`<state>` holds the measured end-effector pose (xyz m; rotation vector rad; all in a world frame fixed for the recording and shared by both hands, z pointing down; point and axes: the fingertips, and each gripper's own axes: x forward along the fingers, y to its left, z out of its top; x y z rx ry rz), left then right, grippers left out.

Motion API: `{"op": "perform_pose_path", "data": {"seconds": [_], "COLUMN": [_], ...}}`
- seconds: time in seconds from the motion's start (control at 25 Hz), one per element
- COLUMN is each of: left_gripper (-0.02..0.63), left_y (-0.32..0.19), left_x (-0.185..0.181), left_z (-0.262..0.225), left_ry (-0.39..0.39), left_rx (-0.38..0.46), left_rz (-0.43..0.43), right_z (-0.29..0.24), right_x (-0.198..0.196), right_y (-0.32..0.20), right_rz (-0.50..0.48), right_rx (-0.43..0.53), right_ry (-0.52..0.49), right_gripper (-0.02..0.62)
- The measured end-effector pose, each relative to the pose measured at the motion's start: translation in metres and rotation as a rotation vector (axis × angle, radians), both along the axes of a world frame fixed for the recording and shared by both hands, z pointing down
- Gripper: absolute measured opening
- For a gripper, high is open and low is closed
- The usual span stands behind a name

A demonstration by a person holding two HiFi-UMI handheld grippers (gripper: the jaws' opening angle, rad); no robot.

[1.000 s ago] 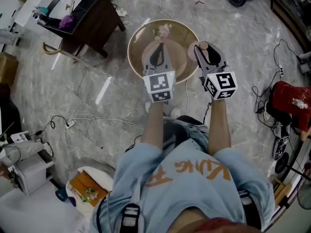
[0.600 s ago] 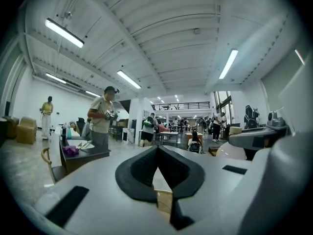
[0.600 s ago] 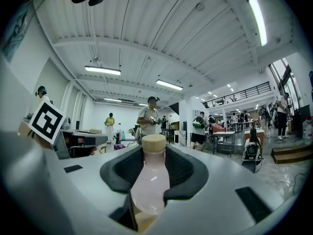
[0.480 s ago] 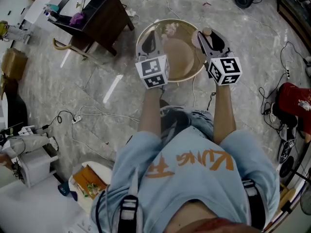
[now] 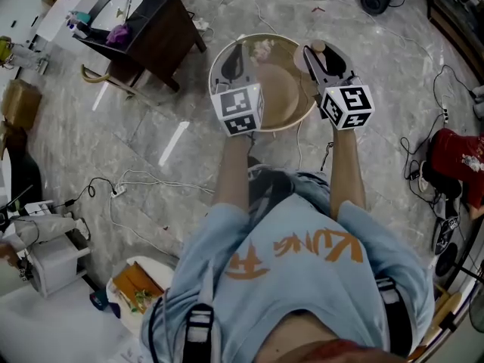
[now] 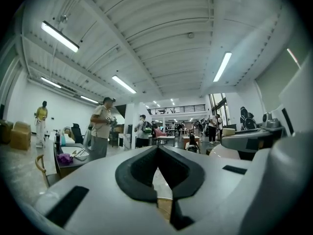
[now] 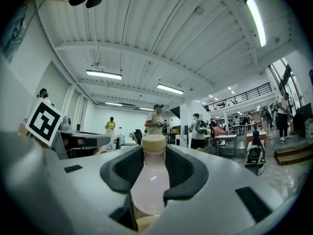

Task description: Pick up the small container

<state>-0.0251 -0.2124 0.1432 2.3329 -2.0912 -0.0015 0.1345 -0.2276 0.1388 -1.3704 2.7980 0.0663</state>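
Two grippers are out in front of me on the head view, both held over a round tan wooden table with a raised rim (image 5: 276,89) that stands on a grey marble floor (image 5: 151,134). The right gripper (image 5: 321,53) has the goods. On its own view the jaws are pinching a small clear bottle of pale pinkish liquid with a beige cap (image 7: 151,180), with the dark pads (image 7: 120,168) squeezing its body from both sides and the cap end pointing away from the camera. From above, the bottle sits over the table's right edge (I honestly can't tell whether it's clear of the tabletop). The left gripper (image 6: 157,150) is carrying nothing, its jaws are pressed together at the tips, and it hangs over the left part of the table, apart from the bottle. Some small pale pinkish item (image 5: 262,48) lies on the far side of the table, too blurry for me to name. Off to the upper left is a dark brown wooden desk (image 5: 155,32) with a purple lump (image 5: 117,34) on top. White cables (image 5: 140,178) snake across the floor, and a red bag (image 5: 454,161) sits far right. Both gripper views also catch a few people standing around (image 6: 101,126) in a big white hall.
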Motion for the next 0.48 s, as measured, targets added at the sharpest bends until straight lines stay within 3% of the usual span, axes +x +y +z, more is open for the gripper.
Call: {"op": "perform_pose_path", "data": {"seconds": [0.48], "left_gripper": [0.023], "left_y": [-0.013], "left_x": [0.013], "left_z": [0.003], "left_ry": [-0.010], "left_rx": [-0.011], "left_rz": [0.030], "right_z": [0.003], "right_x": [0.005], "right_y": [-0.006], "right_rz": [0.010], "right_rx": [-0.003], "right_ry": [0.013], "right_gripper": [0.150]}}
